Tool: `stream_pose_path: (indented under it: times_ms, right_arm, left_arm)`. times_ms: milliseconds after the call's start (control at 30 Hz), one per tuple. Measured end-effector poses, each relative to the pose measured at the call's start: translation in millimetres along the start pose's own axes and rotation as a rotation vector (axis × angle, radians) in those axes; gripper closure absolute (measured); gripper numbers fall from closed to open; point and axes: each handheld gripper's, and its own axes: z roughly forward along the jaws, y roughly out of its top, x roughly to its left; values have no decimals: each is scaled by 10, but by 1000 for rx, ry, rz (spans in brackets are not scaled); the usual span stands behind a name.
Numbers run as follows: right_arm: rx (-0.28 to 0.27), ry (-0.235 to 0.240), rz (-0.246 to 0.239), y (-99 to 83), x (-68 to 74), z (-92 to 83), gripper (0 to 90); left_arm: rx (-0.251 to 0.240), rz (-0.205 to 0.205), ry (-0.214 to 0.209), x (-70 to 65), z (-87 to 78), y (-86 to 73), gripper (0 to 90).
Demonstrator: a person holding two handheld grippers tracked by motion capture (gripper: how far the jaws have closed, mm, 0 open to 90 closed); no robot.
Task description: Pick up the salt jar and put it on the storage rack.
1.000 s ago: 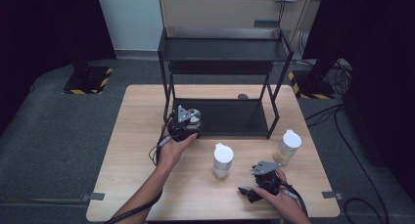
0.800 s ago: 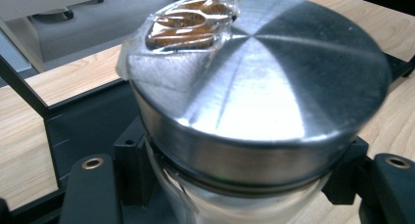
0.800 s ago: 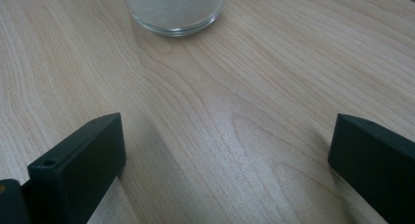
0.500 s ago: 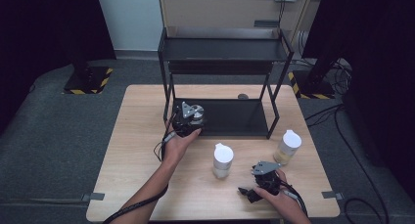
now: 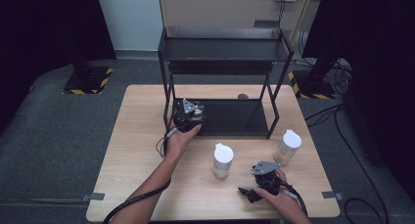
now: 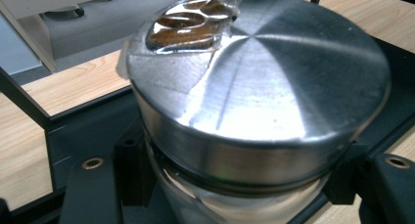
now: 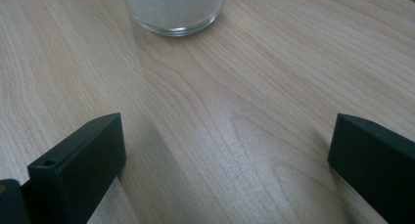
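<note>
Carried forward since the earlier frame, the steel-lidded jar point(image 6: 254, 111) sits clamped in the left gripper point(image 5: 188, 117) fingers, apparently over the black rack point(image 5: 225, 117) lower shelf. Two white-capped jars point(image 5: 222, 160) stand on the worktop point(image 5: 132, 150); the right gripper point(image 5: 254, 190) fingers gape wide.

jar point(image 6: 254, 111) on rack's lower shelf point(image 5: 235, 117)

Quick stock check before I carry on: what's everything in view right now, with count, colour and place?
Table: one, light wood, centre.
Shelf rack: one, black, two tiers, back of table.
Metal-lidded jar: one, silver lid, clear body, between the left tool's jaws at the rack's lower tier.
White-capped jars: two, one mid-table, one toward the right edge.
Left tool: black, shut on the metal-lidded jar.
Right tool: black, open, low over the table front right.
</note>
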Motion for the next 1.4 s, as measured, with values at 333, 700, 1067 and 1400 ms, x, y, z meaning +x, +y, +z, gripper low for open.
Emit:
stream_pose_path:
  times_ms: [333, 700, 1067, 1400]
  right_arm:
    - [0, 0, 0, 0, 1, 0, 11]
    - [0, 0, 0, -1, 1, -1, 11]
    - [0, 0, 0, 0, 1, -1, 11]
    - [0, 0, 0, 0, 1, 0, 11]
  left_arm:
    - [16, -10, 1, 9, 111, -49, 299]
    - [25, -32, 15, 65, 201, -122, 299]
    - [17, -63, 6, 81, 224, -142, 298]
    - [14, -60, 5, 83, 224, -153, 297]
